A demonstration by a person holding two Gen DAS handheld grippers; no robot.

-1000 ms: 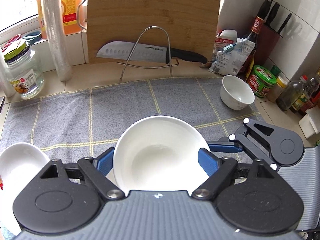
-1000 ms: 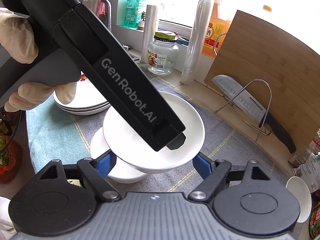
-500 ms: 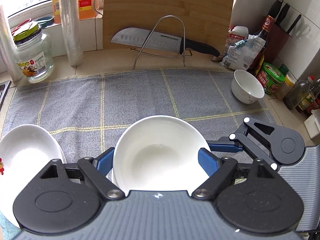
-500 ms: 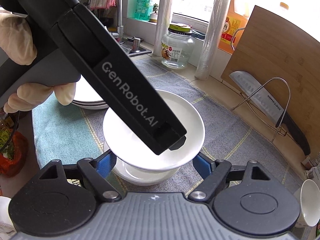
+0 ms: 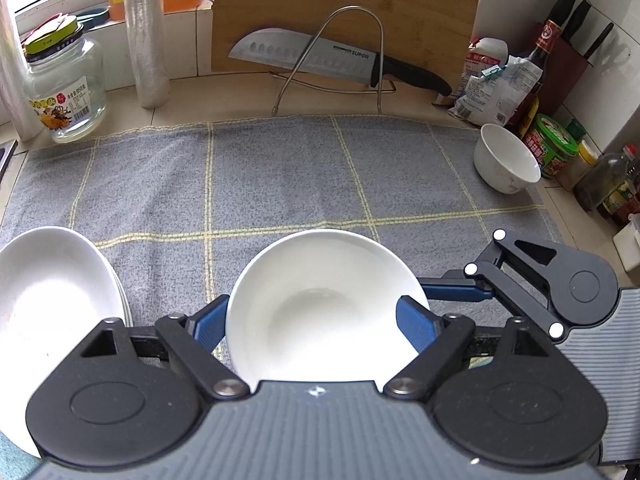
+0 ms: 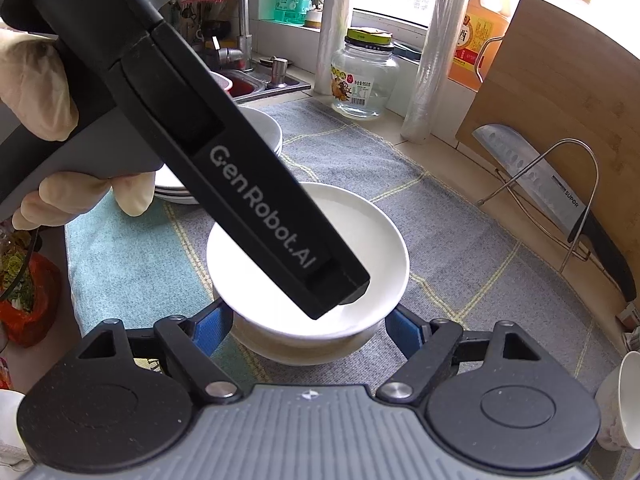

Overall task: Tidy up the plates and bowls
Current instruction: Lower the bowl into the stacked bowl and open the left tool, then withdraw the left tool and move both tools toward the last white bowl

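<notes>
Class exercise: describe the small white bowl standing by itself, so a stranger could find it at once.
Start at the grey checked towel covering the counter and go to its far right corner, next to the jars and bottles. The small white bowl stands there alone. It is deeper and narrower than the wide shallow dishes at the near edge.

The bowls (image 5: 320,312) are plain glossy white, as is the small bowl (image 5: 506,164). The cloth (image 5: 280,176) is grey, crossed by pale yellow grid lines; a teal cloth (image 6: 120,252) lies beside it. The left gripper (image 5: 316,320) is black with blue fingers (image 5: 414,326). The cutting board (image 5: 344,8) is honey-brown bamboo. The knife (image 5: 336,60) has a silver dimpled blade and a black handle. The jar (image 5: 64,88) is clear with a yellow-green lid.
</notes>
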